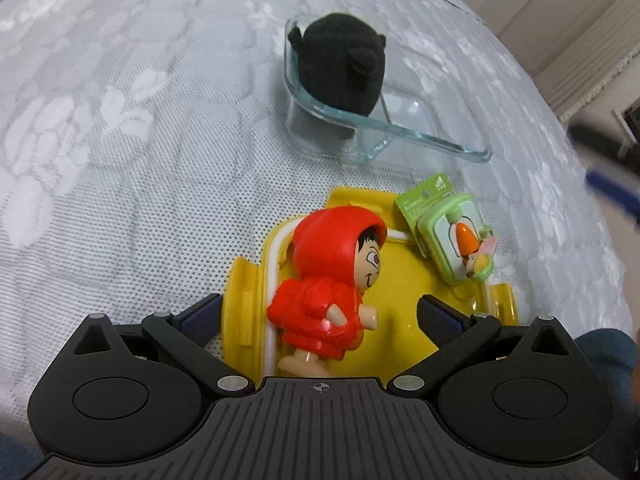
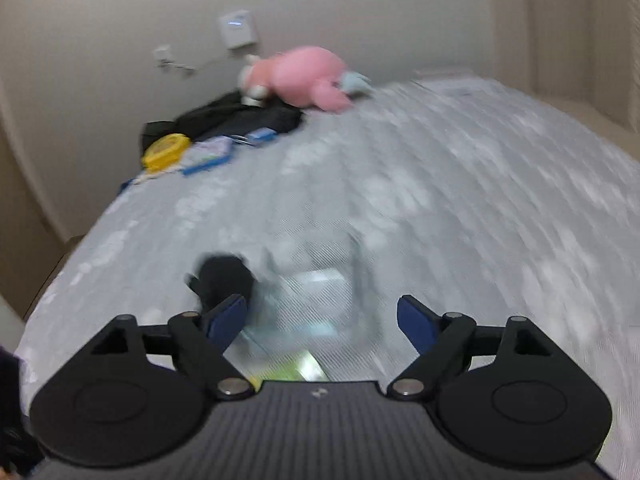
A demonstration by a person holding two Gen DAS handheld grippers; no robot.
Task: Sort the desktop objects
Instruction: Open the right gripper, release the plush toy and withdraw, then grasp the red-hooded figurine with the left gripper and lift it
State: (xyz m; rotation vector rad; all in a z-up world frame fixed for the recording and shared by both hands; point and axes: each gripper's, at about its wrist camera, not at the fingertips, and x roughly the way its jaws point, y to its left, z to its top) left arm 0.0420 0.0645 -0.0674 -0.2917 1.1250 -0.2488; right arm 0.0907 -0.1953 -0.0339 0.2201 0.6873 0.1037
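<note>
Black plush [image 1: 340, 68] already in glass dish [image 1: 452, 142]; my left gripper [image 1: 320, 312] wide around red-hooded figure [image 1: 332, 280]; right gripper [image 2: 320, 320] wide, empty.

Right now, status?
Left gripper open around red-hooded figure on yellow lid. Right gripper open, empty. Black plush in glass dish.

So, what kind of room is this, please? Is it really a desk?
Probably a bedroom, not a desk. The objects lie on a wide quilted mattress that reaches the wall. A pink plush toy and dark clothing lie at its far end, below a wall socket.
</note>
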